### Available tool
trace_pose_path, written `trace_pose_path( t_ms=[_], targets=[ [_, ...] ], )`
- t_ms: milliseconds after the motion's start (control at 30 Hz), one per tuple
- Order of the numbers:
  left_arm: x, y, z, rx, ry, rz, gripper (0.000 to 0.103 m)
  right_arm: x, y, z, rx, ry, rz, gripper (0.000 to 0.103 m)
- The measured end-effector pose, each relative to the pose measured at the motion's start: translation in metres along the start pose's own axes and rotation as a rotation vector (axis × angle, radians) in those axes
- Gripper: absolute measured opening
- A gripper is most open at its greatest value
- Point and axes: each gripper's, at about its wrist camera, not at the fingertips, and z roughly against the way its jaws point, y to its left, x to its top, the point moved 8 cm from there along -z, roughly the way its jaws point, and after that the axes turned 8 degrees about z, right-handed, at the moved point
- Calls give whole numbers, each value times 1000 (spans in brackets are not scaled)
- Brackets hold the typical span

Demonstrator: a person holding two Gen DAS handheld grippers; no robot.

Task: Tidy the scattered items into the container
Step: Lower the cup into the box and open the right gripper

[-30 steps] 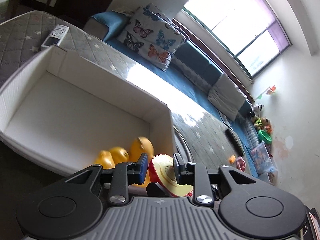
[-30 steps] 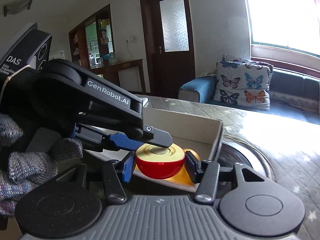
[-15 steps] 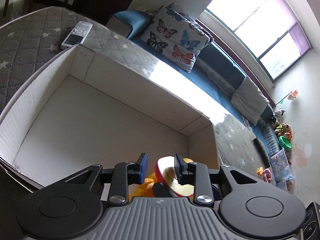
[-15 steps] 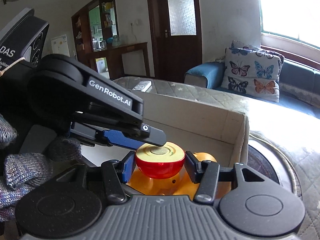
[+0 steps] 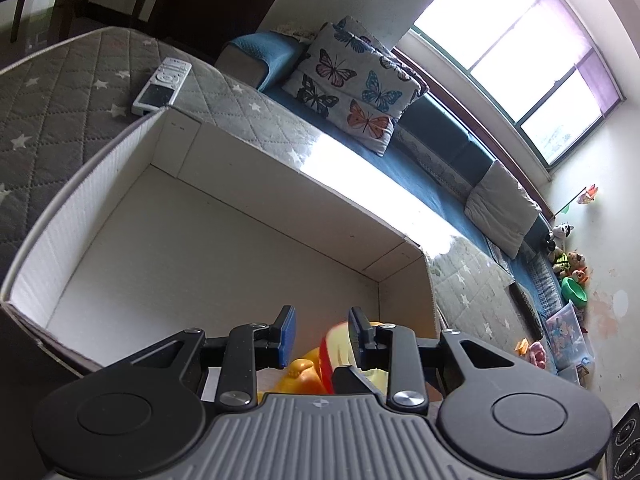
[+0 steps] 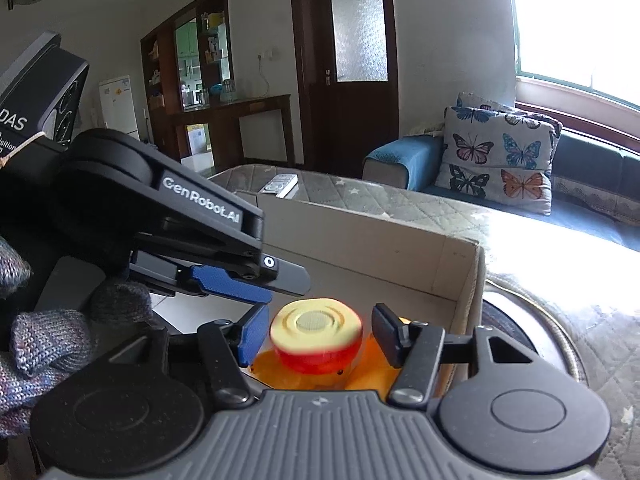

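Note:
A red half apple [image 6: 316, 340] with a cream cut face is blurred between the fingers of my right gripper [image 6: 318, 332]. Its jaws are opening, with a gap on each side of the fruit. It hangs over yellow-orange toy fruit [image 6: 372, 376] in the near right corner of the white cardboard box [image 6: 360, 248]. My left gripper [image 6: 288, 276] reaches in from the left just above the apple, held by a gloved hand [image 6: 40, 340]. In the left wrist view my left gripper [image 5: 320, 334] stands open and grips nothing. The half apple [image 5: 334, 346] and yellow fruit [image 5: 302, 372] show behind its fingers, over the box [image 5: 200, 240].
The box stands on a grey quilted cover with white stars [image 5: 80, 92]. A white remote [image 5: 162, 86] lies just past its far corner. A dark round object [image 6: 504, 328] sits right of the box. A blue sofa with butterfly cushions [image 6: 496, 160] lies beyond.
Both grippers have moved forward over the box. The right jaws, shut on the half apple before, have spread and let it go. The left jaws stand slightly wider.

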Motion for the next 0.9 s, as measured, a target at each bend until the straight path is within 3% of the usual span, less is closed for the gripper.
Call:
trace_pose_path(
  t_ms=[467,600,900],
  targets=[
    [-20,-6,40,-25,-33,-32,32,-7,7,43,-13,-31,5,59],
    [-30,-3,51,-25,-40,-42,31,-14,11,57,-15,-37,12,65],
    [-54,5,74,-23,-50,-48,31,-37,25,87,-7,-32,30,65]
  ],
)
